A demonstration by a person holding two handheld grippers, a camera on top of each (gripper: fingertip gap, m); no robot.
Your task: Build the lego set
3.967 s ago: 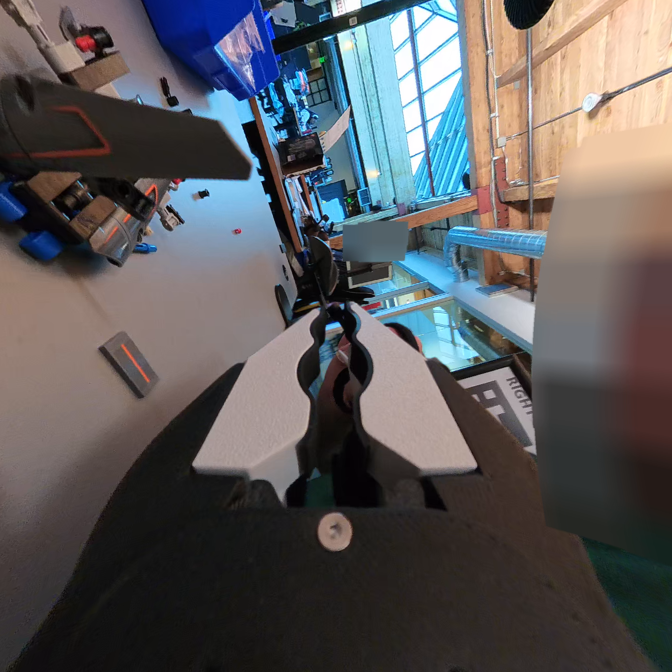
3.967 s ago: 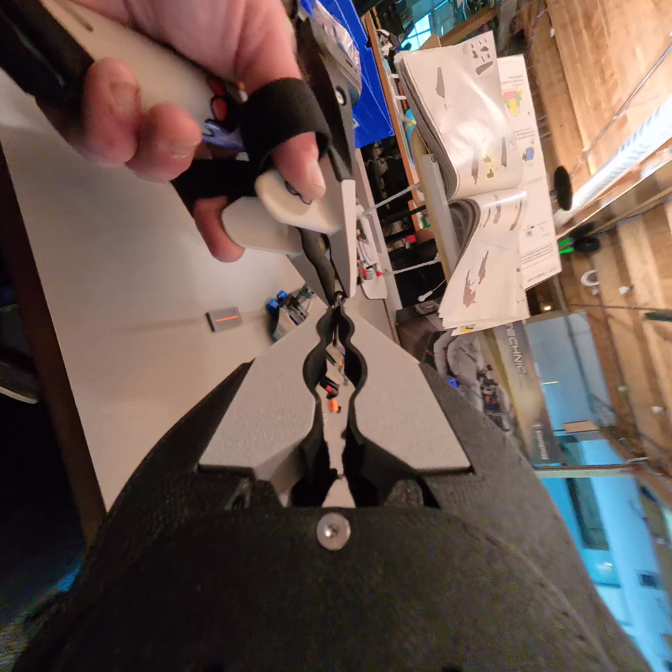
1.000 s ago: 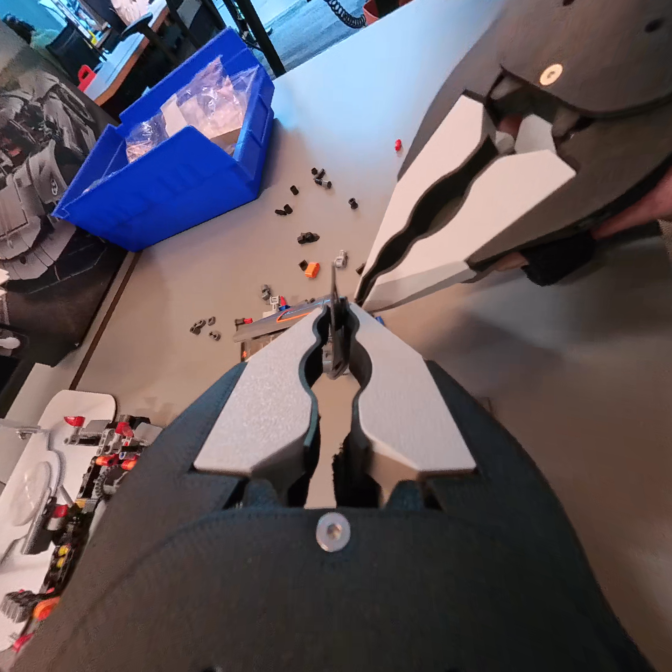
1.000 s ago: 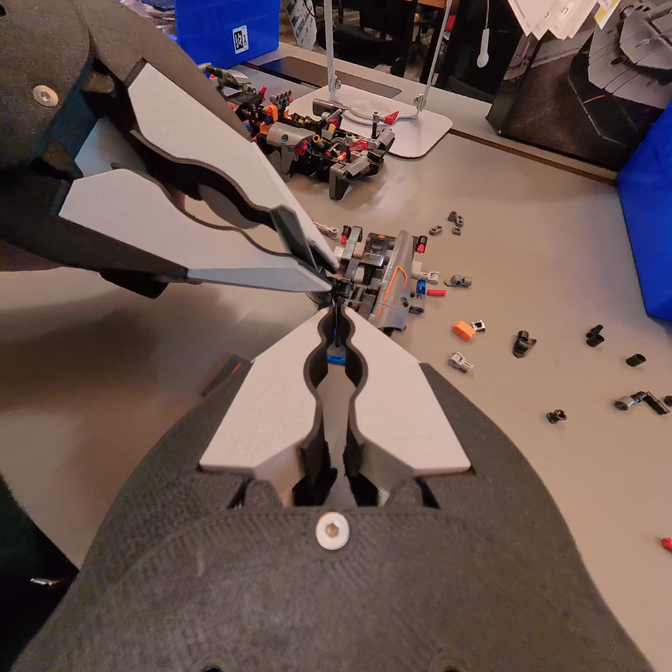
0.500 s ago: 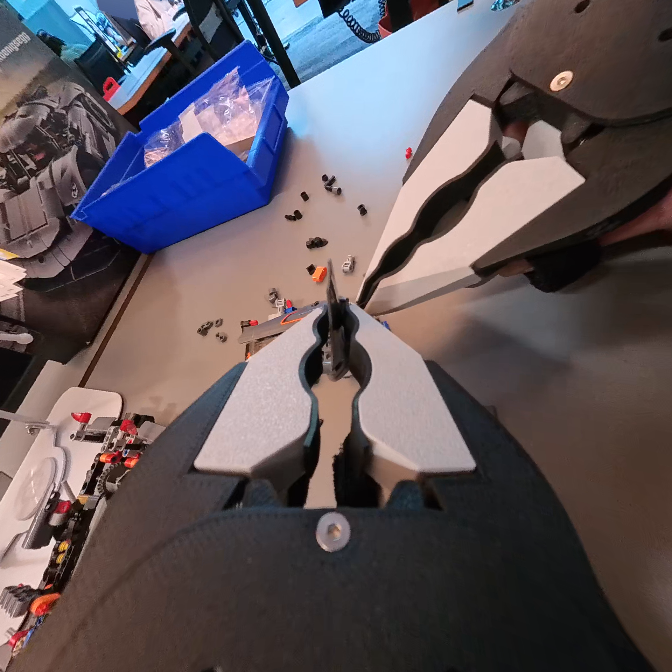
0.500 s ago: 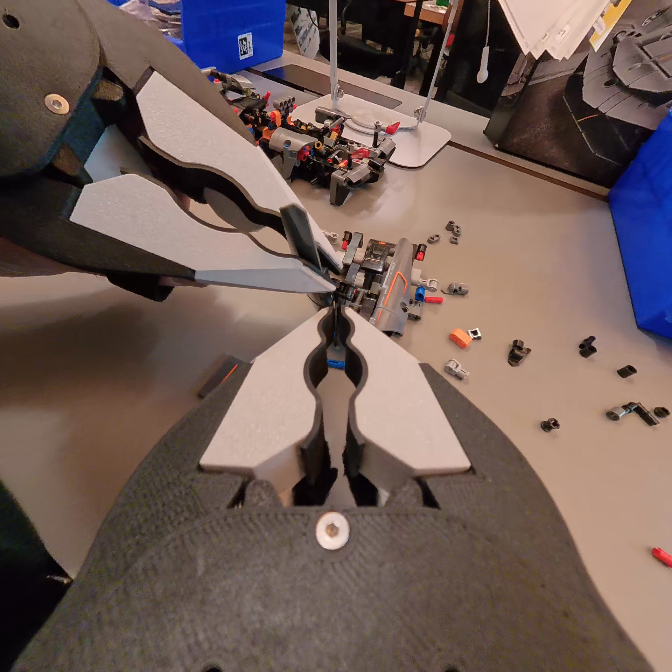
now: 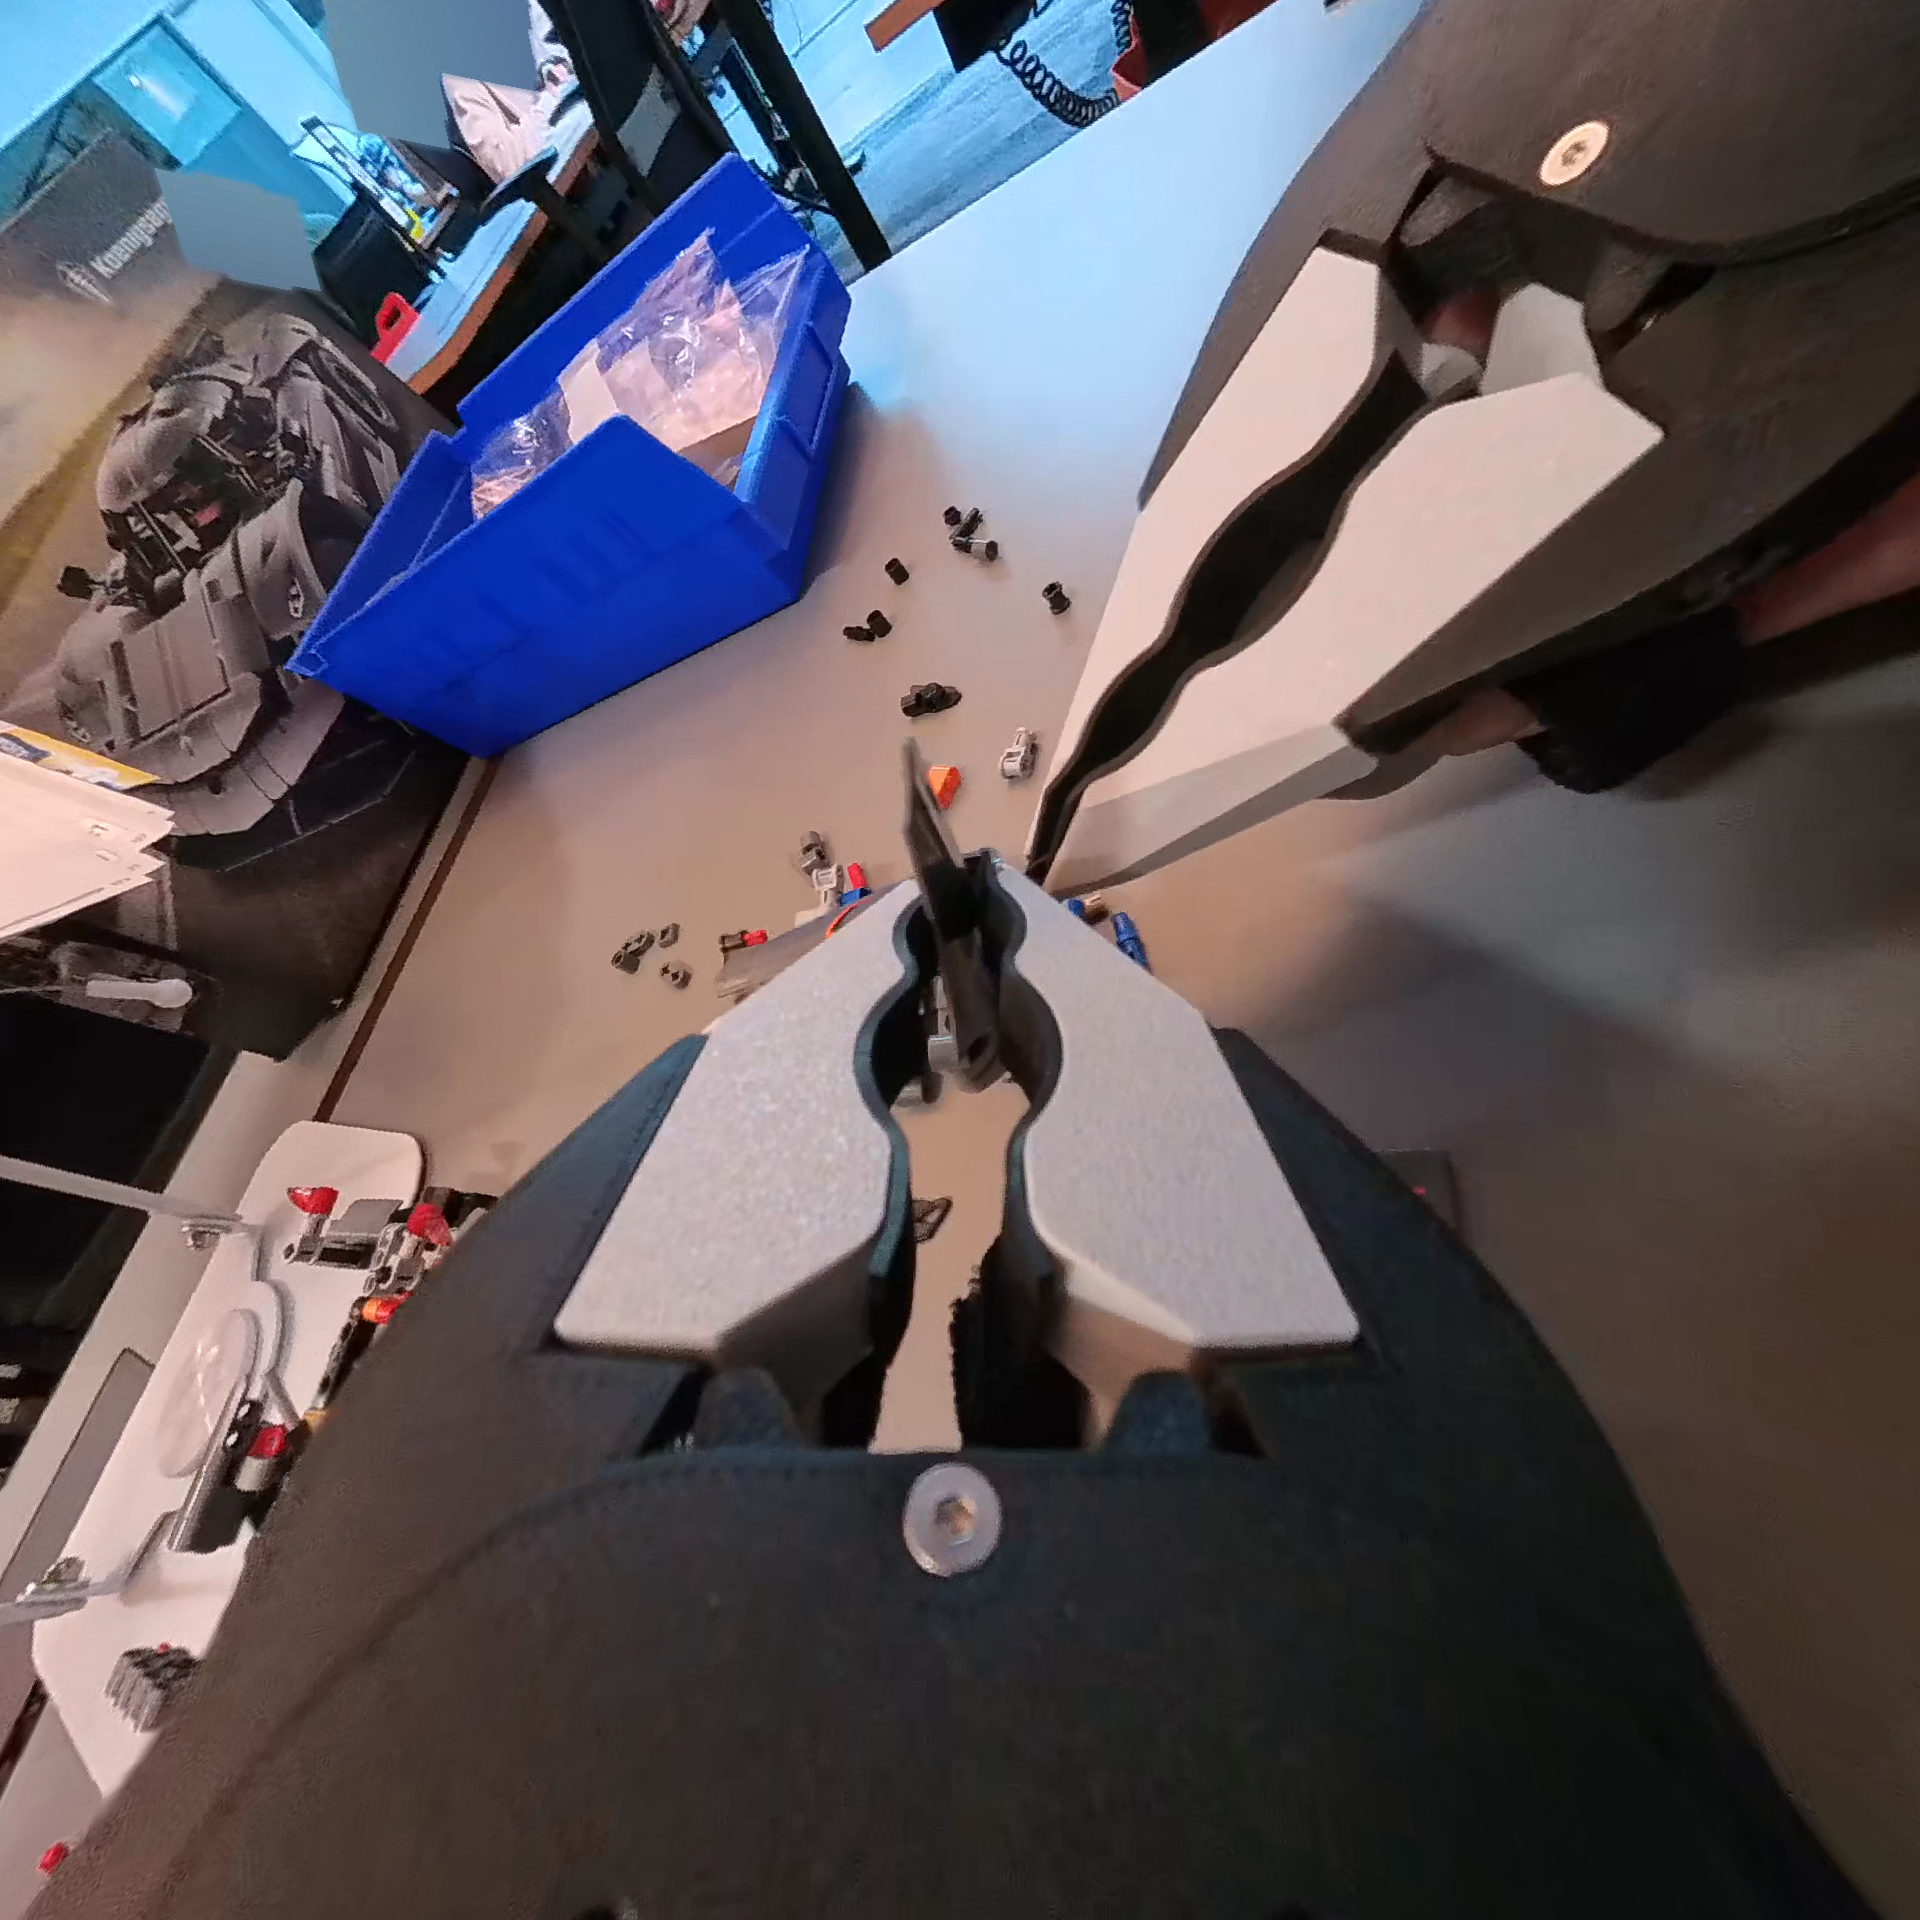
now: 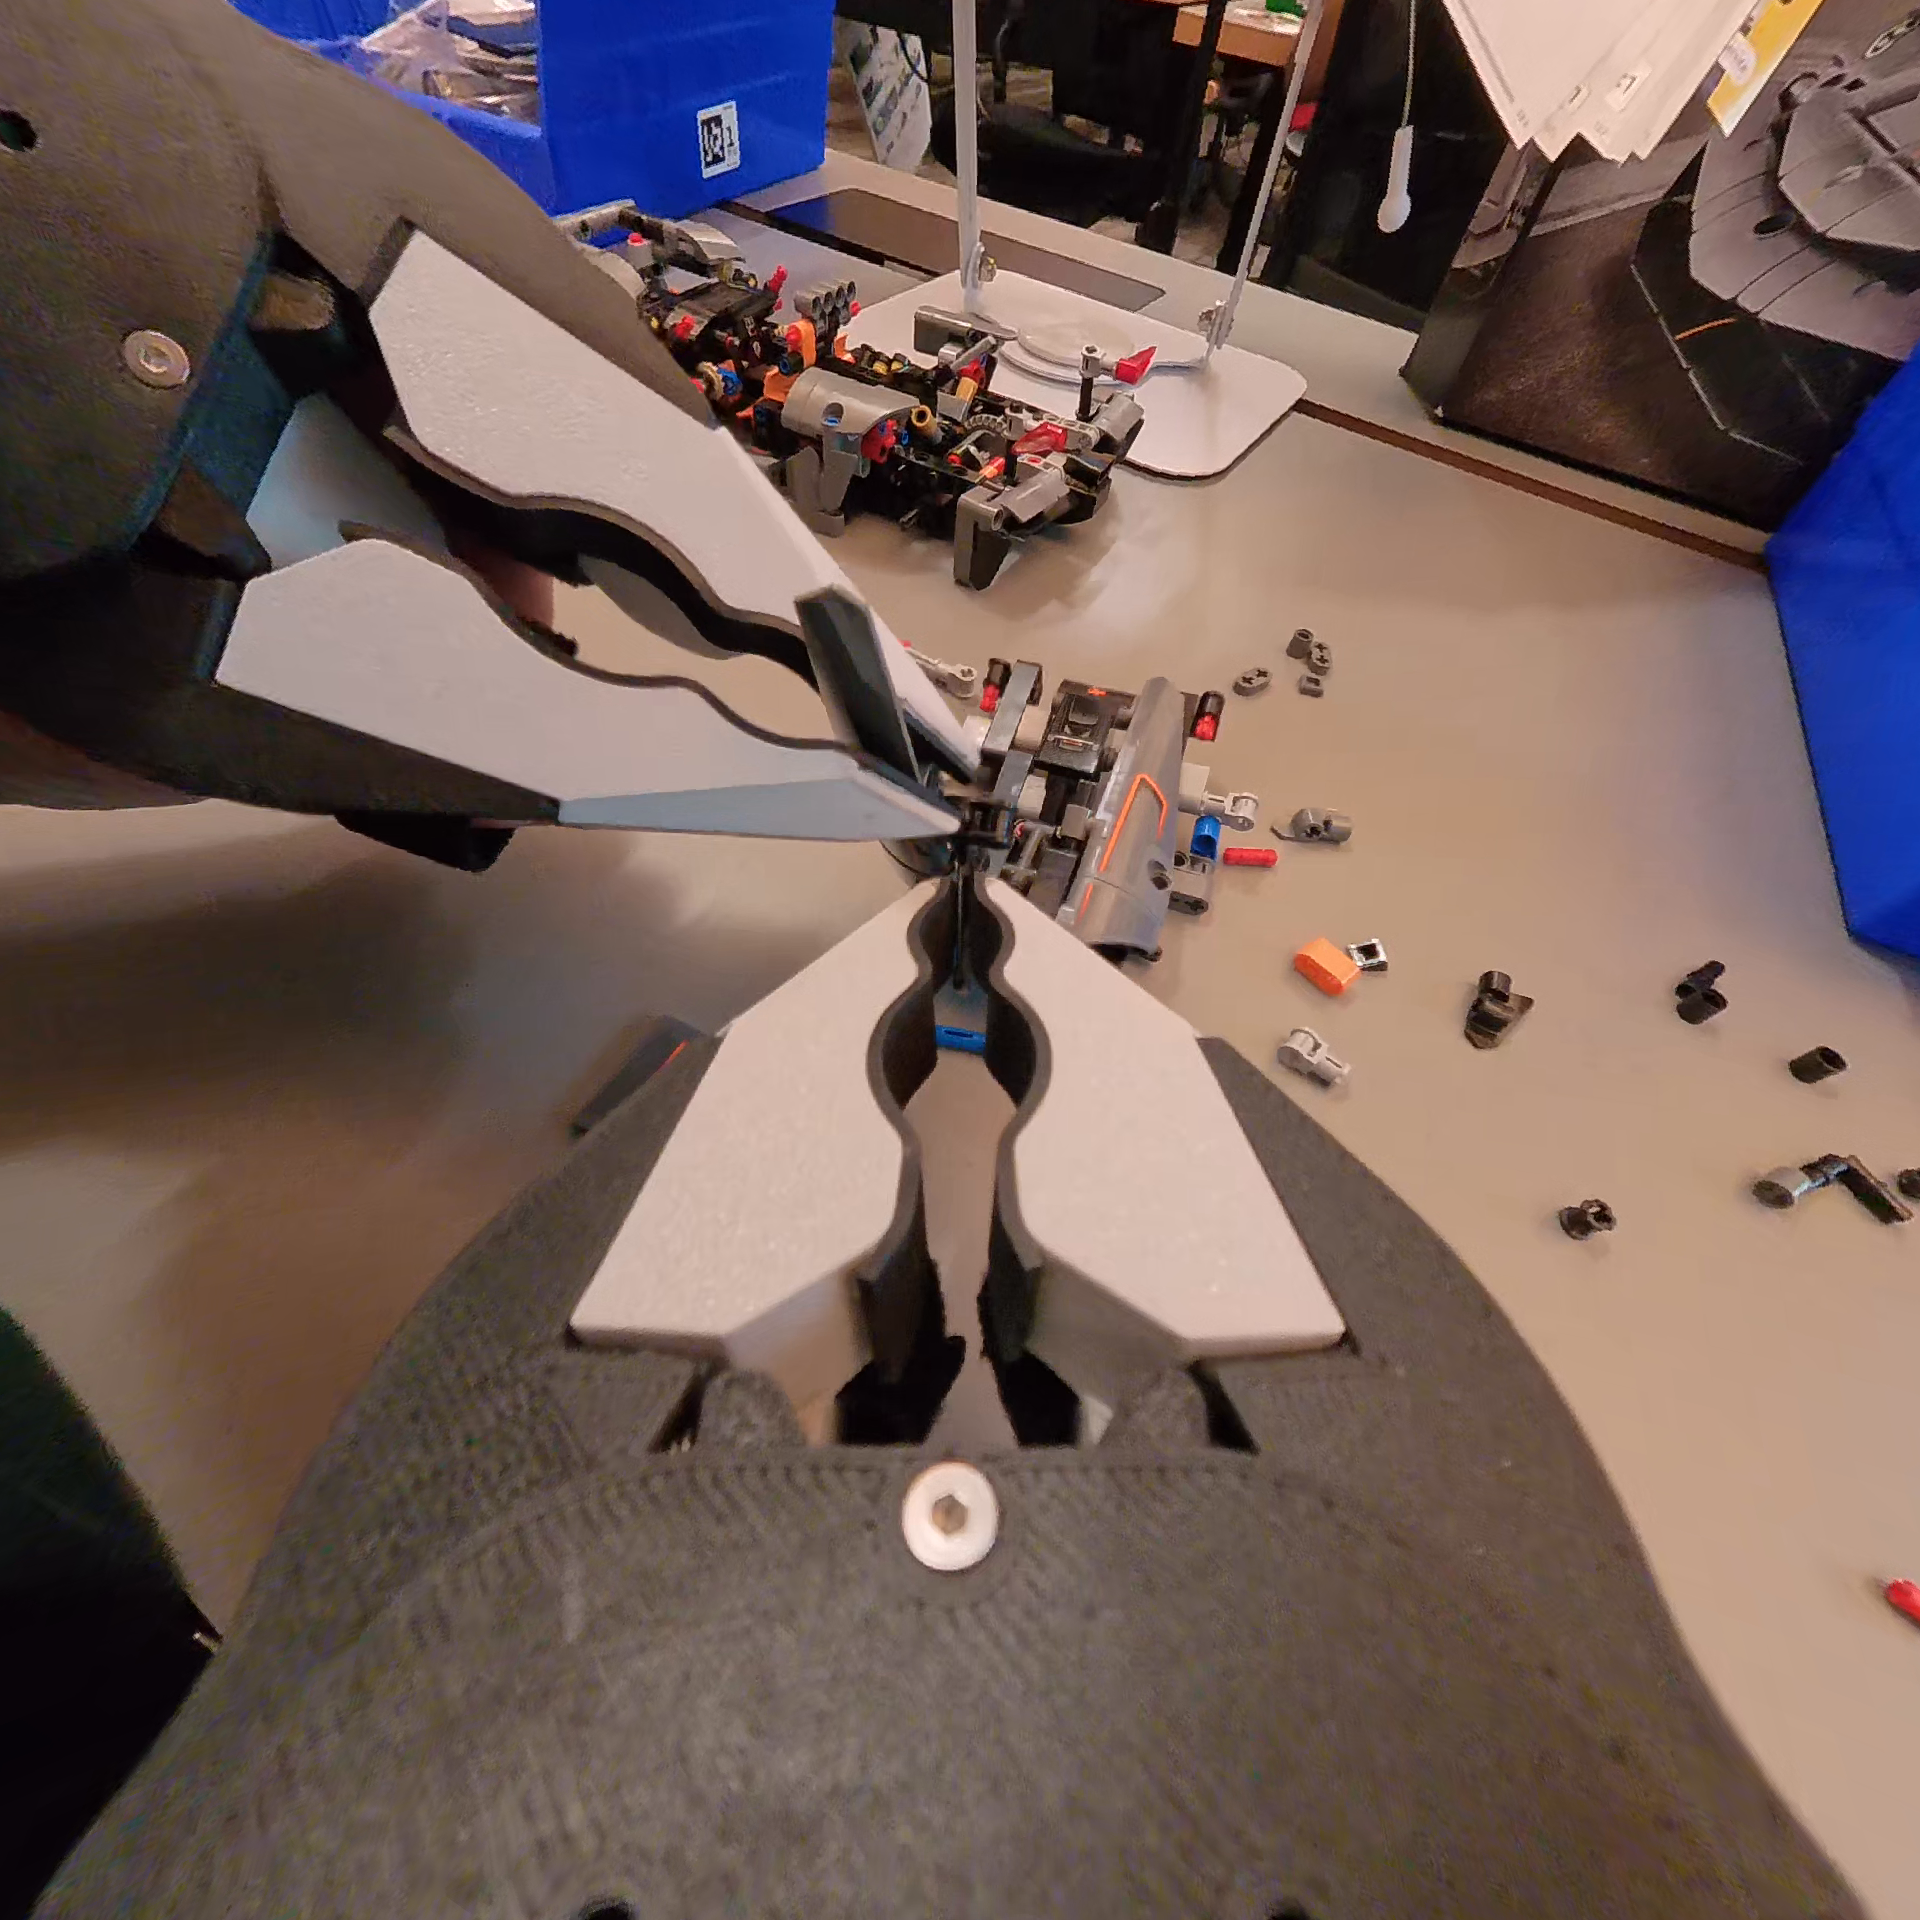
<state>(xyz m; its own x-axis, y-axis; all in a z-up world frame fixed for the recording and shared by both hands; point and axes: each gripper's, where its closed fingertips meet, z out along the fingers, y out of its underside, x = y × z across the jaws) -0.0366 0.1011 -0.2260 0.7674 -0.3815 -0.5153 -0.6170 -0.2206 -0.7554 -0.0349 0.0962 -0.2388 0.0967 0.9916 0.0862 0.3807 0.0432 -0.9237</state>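
My left gripper [image 7: 971, 883] is shut on a thin dark grey panel [image 7: 935, 831] that sticks up past its tips. It also shows in the right wrist view [image 8: 935, 810], coming in from the left with the panel [image 8: 862, 675]. My right gripper [image 8: 961, 883] is shut on a small thin black part with a blue pin [image 8: 956, 1034]. It also shows in the left wrist view [image 7: 1039, 873]. The two grippers meet tip to tip just above a grey sub-assembly with an orange stripe [image 8: 1132, 810] on the table.
A larger chassis build [image 8: 894, 426] lies by a white stand base [image 8: 1195, 405] at the back. Loose small parts [image 8: 1325, 966] are scattered on the right. A blue bin [image 7: 582, 561] stands beyond them. A flat grey tile with an orange stripe [image 8: 634, 1070] lies near the left. My two grippers' fingertips are within a few centimetres of each other.
Four seconds ago both grippers were raised and tipped sideways. Now they are low over the table by the sub-assembly. Over the last second they stay tip to tip and barely shift.
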